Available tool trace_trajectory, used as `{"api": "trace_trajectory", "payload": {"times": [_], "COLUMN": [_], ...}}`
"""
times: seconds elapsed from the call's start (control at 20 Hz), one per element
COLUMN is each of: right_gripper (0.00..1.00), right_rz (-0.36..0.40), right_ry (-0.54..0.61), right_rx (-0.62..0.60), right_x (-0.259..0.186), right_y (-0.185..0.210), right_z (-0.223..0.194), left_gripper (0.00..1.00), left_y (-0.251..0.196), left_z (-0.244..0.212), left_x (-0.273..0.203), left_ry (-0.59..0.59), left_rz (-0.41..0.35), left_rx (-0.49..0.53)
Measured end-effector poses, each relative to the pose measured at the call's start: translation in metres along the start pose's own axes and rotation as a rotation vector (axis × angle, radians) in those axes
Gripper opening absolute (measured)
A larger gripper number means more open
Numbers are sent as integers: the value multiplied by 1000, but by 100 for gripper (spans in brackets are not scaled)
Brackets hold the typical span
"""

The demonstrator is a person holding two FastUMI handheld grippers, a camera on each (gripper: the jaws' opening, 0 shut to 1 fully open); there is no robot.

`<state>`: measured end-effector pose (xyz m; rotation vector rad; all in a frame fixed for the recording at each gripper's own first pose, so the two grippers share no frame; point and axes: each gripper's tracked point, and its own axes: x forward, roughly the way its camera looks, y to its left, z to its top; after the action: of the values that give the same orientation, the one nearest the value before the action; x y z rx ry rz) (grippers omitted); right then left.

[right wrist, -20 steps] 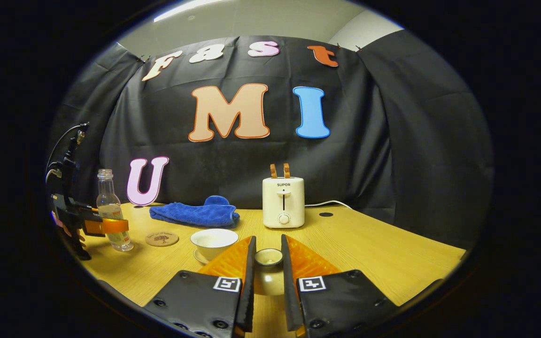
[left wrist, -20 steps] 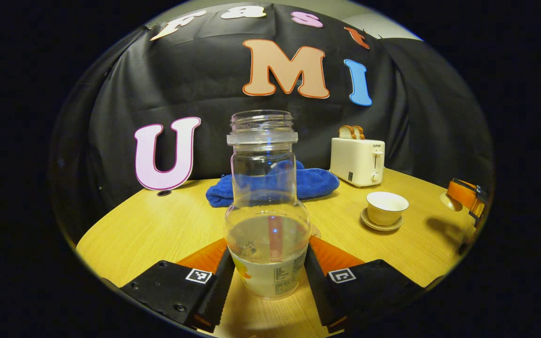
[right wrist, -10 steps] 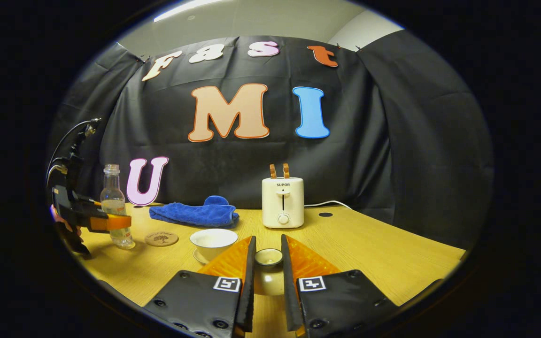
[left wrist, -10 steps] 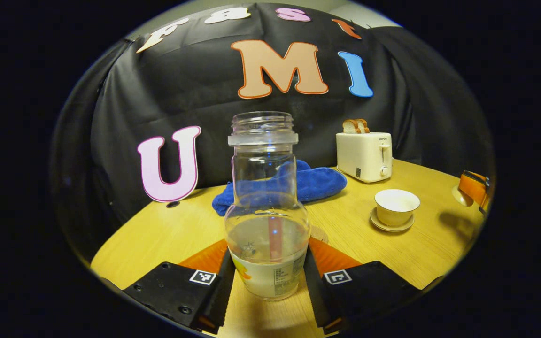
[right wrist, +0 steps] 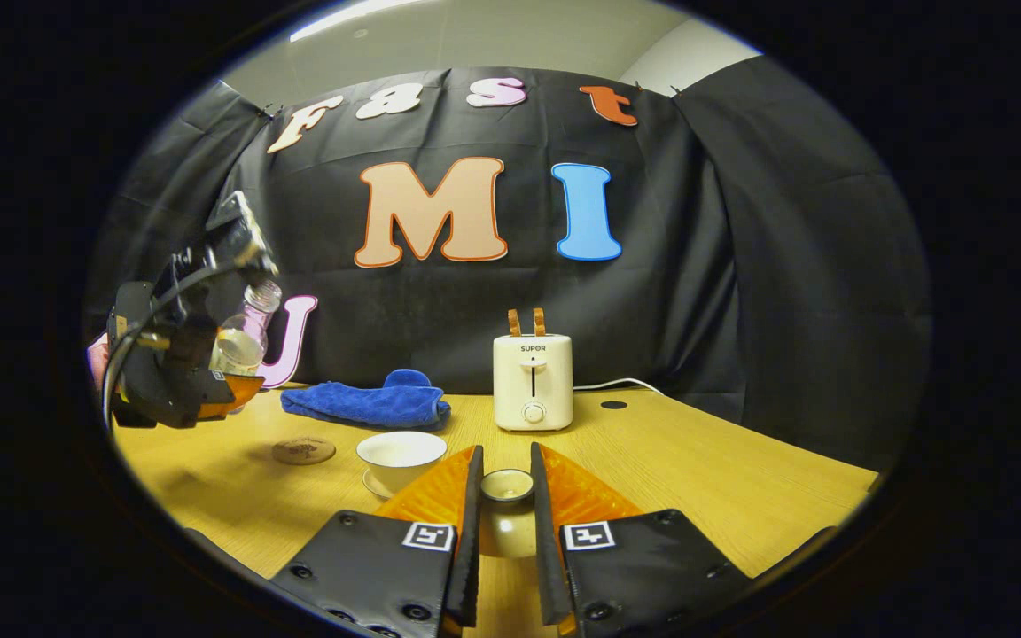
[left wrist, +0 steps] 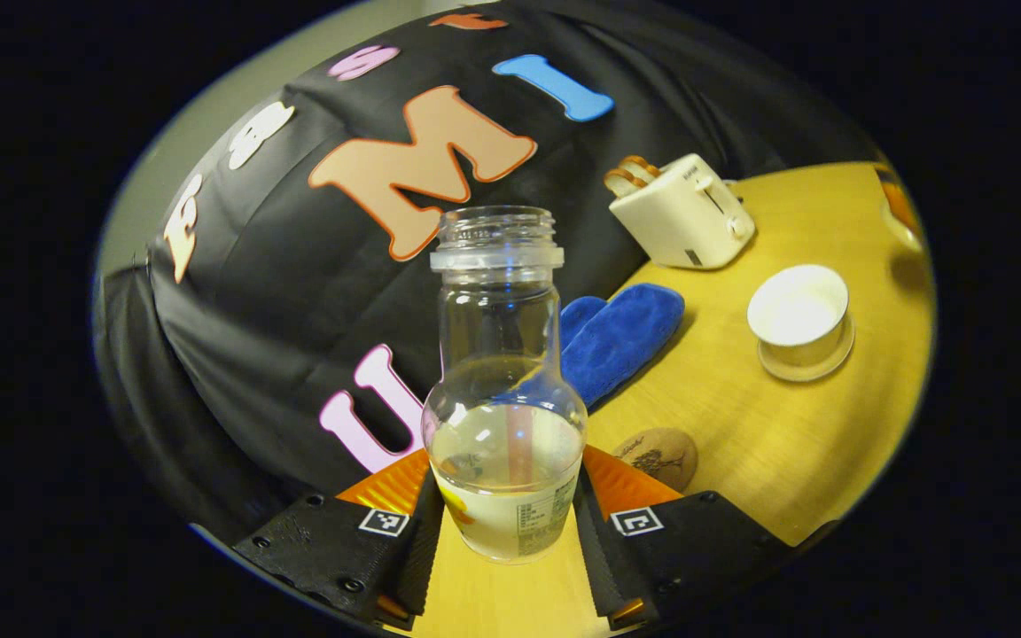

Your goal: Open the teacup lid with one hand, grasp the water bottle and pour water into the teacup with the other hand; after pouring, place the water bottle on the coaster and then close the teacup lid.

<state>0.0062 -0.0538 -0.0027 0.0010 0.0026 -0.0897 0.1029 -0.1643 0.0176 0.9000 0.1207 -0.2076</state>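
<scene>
Clear plastic water bottle, uncapped and part full, is pinched between both fingers of the left gripper; in the right gripper view it hangs tilted above the table at nine o'clock. Below it lies the coaster, with the open teacup on its saucer just beside. The right gripper clamps the teacup lid at six o'clock. A blue cloth and toaster stand behind.
</scene>
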Motion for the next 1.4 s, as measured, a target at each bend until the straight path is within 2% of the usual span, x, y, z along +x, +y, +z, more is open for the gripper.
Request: {"api": "trace_trajectory", "payload": {"times": [0.25, 0.4, 1.1, 1.4], "right_gripper": [31, 30, 31, 31], "right_rz": [0, -1, -15, -31], "right_ry": [-1, 0, -1, -3], "right_rx": [0, 0, -1, -1], "right_x": [0, 1, 0, 1], "right_y": [0, 0, -5, -11], "right_z": [0, 0, 1, 1], "left_gripper": [67, 67, 67, 67], "left_y": [-23, -28, -33, -34], "left_z": [11, 17, 28, 33], "left_x": [18, 24, 31, 35], "left_ry": [-7, -21, -38, -41], "left_rz": [16, 30, 92, 107], "left_rx": [278, 405, 736, 821]}}
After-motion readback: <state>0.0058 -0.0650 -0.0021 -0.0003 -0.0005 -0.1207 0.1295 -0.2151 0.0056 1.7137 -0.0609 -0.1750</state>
